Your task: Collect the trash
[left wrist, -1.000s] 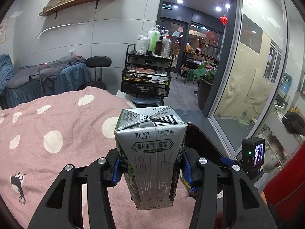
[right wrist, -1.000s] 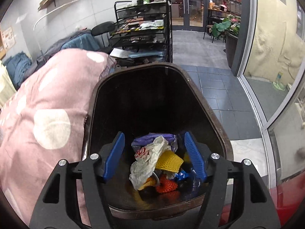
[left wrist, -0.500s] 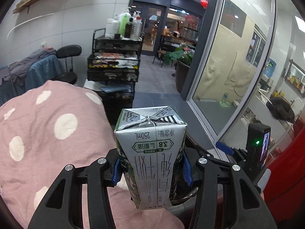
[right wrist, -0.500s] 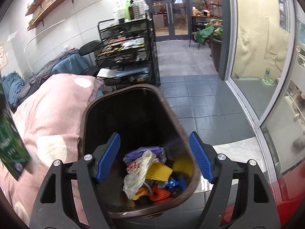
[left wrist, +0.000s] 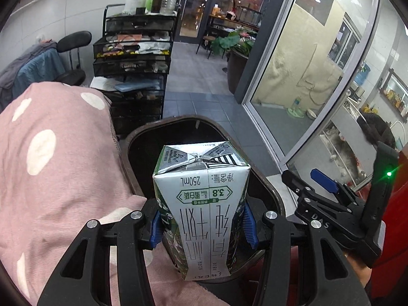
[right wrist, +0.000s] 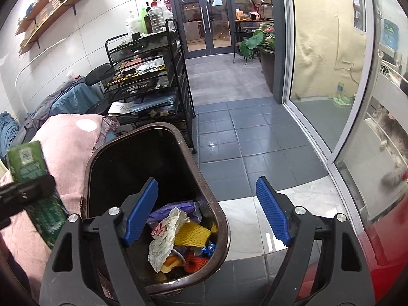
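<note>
The silver-and-green 250 ml milk carton (left wrist: pixel 202 209) clamped between the left gripper (left wrist: pixel 201 225) jaws hides most of the dark brown plastic waste bin (left wrist: pixel 153 137) beyond them; the bin's contents cannot be seen in that view. The carton's flanks behind the blue pads are covered. In the right wrist view the same carton (right wrist: pixel 28 168) is blurred and cut by the left edge, its print unreadable. Between the spread jaws of the right gripper (right wrist: pixel 204 214), the crumpled white plastic bag (right wrist: pixel 165 232) and yellow foam net (right wrist: pixel 191 234) cover lower rubbish, too jumbled to identify. The bin's near rim (right wrist: pixel 163 285) is partly masked by the gripper frame.
</note>
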A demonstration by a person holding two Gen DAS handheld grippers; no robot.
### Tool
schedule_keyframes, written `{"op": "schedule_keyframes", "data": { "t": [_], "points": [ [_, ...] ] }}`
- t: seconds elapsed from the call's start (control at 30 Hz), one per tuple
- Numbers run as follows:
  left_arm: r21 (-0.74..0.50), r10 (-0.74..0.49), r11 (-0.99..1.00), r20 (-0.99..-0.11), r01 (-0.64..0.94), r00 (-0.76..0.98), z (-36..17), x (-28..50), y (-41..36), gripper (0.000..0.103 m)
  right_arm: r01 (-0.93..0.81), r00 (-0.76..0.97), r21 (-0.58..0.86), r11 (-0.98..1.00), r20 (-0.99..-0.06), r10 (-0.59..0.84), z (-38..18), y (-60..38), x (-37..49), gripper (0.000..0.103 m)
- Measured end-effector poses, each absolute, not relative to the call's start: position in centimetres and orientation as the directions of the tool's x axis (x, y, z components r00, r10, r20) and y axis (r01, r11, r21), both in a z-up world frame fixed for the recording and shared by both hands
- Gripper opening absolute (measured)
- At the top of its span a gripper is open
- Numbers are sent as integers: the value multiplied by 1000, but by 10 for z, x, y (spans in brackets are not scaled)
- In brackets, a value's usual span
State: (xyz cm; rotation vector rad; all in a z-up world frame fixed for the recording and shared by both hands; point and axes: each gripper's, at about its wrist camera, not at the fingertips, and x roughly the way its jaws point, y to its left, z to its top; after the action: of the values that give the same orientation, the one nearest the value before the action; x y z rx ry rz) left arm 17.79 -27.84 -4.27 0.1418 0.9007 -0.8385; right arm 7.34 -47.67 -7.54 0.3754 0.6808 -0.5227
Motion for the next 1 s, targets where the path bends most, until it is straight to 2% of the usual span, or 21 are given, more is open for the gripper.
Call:
{"op": "schedule_keyframes", "data": {
  "t": [0.17, 0.2, 0.23, 0.27, 0.3, 0.4, 0.7, 1.0],
  "points": [
    [-219, -562, 681, -767, 699, 308, -55, 182, -285, 50, 573, 655, 158, 805, -678, -333, -76, -480, 70, 79],
    [-214, -557, 679, -773, 703, 303, -57, 182, -287, 53, 574, 655, 160, 803, -678, -333, -76, -480, 70, 79],
    [-211, -557, 675, -774, 707, 301, -57, 181, -288, 57, 575, 655, 161, 802, -679, -333, -76, -480, 70, 79],
    [-208, -558, 674, -772, 709, 305, -57, 182, -289, 71, 577, 653, 162, 801, -680, -333, -77, -481, 70, 79],
    [-205, -563, 675, -764, 709, 315, -57, 180, -289, 80, 578, 652, 163, 800, -682, -333, -78, -481, 70, 79],
    [-178, -565, 672, -751, 719, 343, -55, 176, -289, 87, 578, 652, 171, 798, -685, -326, -79, -482, 69, 79],
    [-137, -578, 706, -678, 695, 454, -31, 158, -256, 98, 559, 683, 187, 808, -656, -321, -76, -474, 68, 87],
    [-45, -526, 780, -588, 624, 614, -13, 131, -195, 98, 510, 740, 191, 839, -594, -315, -68, -442, 71, 94]
  ]
}}
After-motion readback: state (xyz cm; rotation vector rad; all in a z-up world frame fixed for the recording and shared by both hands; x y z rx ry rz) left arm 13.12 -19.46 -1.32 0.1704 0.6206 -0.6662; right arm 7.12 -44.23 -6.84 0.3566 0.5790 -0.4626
